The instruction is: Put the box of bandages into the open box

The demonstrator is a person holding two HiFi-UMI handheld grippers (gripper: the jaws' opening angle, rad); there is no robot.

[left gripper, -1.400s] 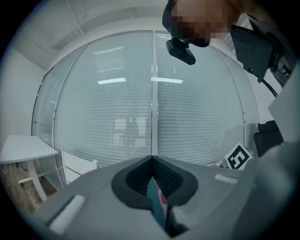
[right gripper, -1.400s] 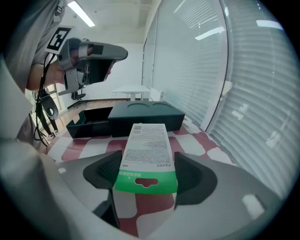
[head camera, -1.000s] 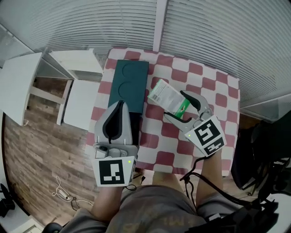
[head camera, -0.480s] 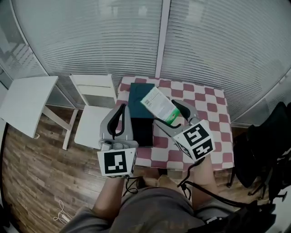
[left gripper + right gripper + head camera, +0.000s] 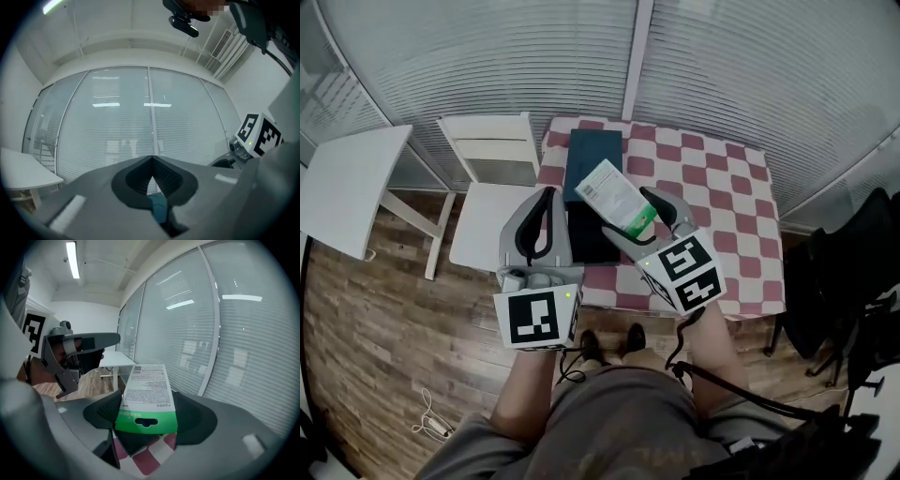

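Observation:
The bandage box [image 5: 614, 195], white with a green end, is held in the air by my right gripper [image 5: 630, 216], which is shut on it. It hangs over the dark teal open box [image 5: 593, 155], about where the teal half meets the darker half [image 5: 586, 239]. In the right gripper view the bandage box [image 5: 147, 397] sticks out between the jaws of the right gripper [image 5: 146, 420], tilted upward. My left gripper [image 5: 546, 199] is held up left of the open box, shut and empty. In the left gripper view, the left gripper's [image 5: 151, 161] tips meet.
The red-and-white checked table [image 5: 712, 187] stands against a wall of blinds. A white chair [image 5: 487, 192] stands at its left edge, with a white side table [image 5: 347, 183] further left. Dark bags or a chair [image 5: 853, 281] stand to the right. The floor is wood.
My right gripper has carried the bandage box up and to the left, from the checked cloth to above the open box. The left gripper has stayed shut beside the box.

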